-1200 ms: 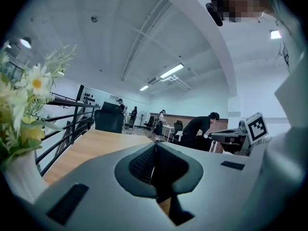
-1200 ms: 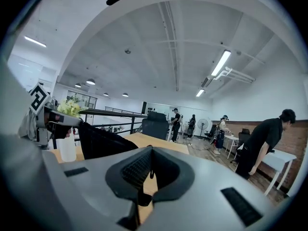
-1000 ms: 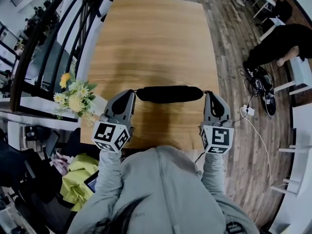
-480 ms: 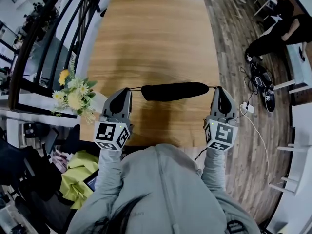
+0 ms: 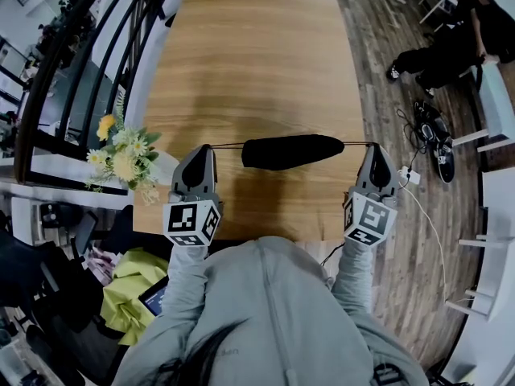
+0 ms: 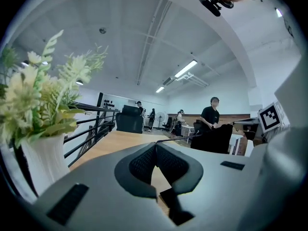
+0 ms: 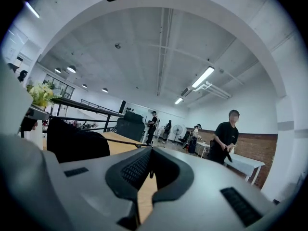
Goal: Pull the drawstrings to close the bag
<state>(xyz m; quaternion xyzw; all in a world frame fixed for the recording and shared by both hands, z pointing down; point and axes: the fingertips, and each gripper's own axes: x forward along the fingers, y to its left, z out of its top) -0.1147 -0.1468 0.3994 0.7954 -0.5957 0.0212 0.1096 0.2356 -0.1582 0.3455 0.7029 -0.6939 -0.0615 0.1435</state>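
A black drawstring bag lies bunched up on the wooden table, near its front edge. A thin drawstring runs taut from the bag's left end to my left gripper, which is shut on it. A second drawstring runs from the right end to my right gripper, also shut on the cord. In the left gripper view the jaws are together, and the cord leads right to the bag. In the right gripper view the jaws pinch the cord, which leads left to the bag.
A white vase of yellow and white flowers stands at the table's left edge, close to the left gripper. A black railing runs along the left. On the floor at right are shoes, a power strip with cable and a seated person's legs.
Both grippers have moved apart, the left to the left and the right to the right. The cords have lengthened and the bag's mouth has drawn in narrower.
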